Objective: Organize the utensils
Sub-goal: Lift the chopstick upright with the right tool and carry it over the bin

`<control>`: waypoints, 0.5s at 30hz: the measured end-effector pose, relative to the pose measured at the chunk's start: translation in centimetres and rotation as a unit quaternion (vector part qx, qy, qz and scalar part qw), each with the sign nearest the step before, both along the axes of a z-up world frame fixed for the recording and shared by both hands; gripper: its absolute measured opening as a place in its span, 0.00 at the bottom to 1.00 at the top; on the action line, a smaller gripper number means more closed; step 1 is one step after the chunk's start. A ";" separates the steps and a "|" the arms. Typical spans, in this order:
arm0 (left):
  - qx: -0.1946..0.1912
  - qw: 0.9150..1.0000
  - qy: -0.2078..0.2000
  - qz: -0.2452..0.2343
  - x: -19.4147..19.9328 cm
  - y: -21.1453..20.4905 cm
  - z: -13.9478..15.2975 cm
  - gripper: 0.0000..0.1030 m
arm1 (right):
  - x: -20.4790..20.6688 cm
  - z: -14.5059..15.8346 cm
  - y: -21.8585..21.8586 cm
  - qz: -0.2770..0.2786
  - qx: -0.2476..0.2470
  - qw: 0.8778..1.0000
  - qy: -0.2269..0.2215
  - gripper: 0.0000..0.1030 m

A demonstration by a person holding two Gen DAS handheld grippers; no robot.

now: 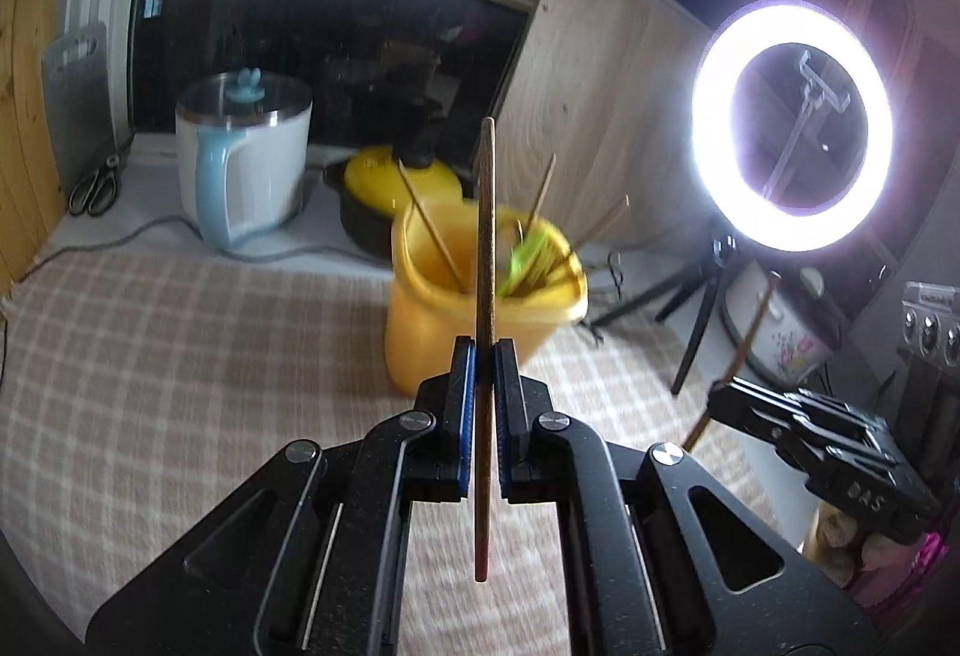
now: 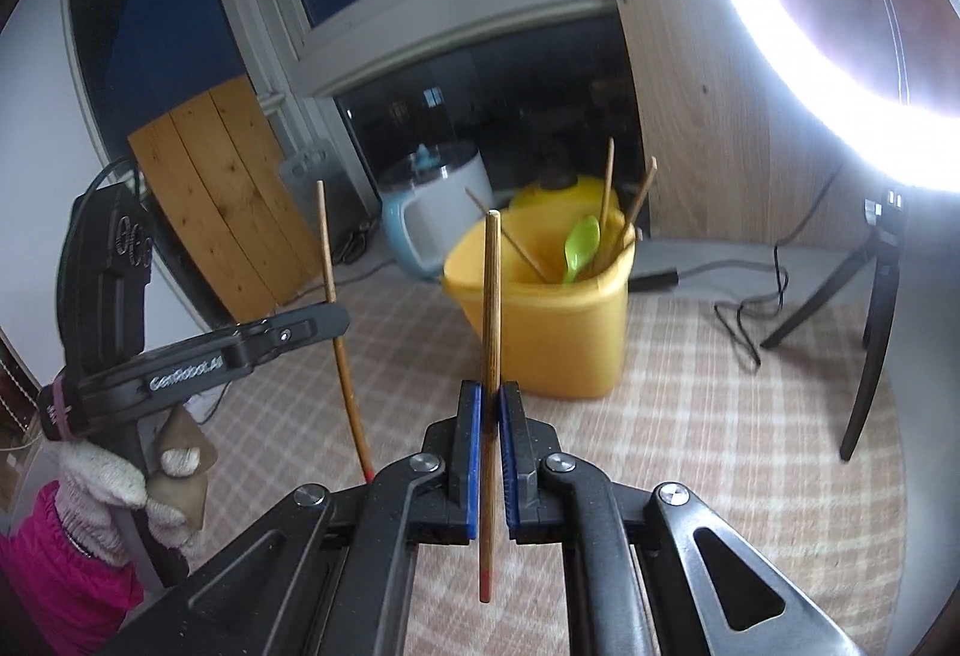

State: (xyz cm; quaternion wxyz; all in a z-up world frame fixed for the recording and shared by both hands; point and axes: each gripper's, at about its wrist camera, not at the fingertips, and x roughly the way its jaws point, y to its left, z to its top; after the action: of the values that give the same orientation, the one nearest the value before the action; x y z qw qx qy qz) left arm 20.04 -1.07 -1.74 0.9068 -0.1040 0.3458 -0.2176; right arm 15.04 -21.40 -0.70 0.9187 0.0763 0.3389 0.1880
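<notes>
Nearest you, your left gripper [image 1: 485, 356] pinches a thin brown wooden chopstick with a red tip [image 1: 485, 260], upright between its blue pads; your right gripper [image 2: 492, 398] pinches a second chopstick of the same kind [image 2: 491, 332], also upright. Both sticks hang in the air, clear of the checked beige tablecloth [image 1: 180, 356]. Just beyond them, towards the far side of the table, stands the yellow plastic utensil tub [image 2: 564, 332], already holding several wooden chopsticks [image 2: 607, 200] and a lime-green plastic spoon [image 2: 581, 245]. No loose utensils show on the cloth, so I judge the sorting nearly done: these two sticks are what is left to drop in. Behind the tub are a white-and-blue electric kettle [image 1: 246, 164] on the left and a glowing ring light [image 1: 792, 122] on the right
</notes>
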 end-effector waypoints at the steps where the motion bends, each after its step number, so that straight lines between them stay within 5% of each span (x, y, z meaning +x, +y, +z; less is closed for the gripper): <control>1: -0.001 1.000 -0.004 0.003 0.4 0.1 0.3 0.04 | 0.2 0.6 0.0 -0.002 0.001 1.000 -0.008 0.03; 15: -0.014 0.997 -0.068 0.029 7.5 0.9 4.9 0.04 | 4.5 6.8 1.6 -0.025 -0.013 0.996 -0.085 0.03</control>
State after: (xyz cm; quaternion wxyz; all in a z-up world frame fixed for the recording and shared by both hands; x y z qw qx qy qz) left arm 27.54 -0.18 3.12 0.9327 -0.1114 0.2770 -0.2025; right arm 19.54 -19.81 6.05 0.9495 0.0565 0.2604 0.1659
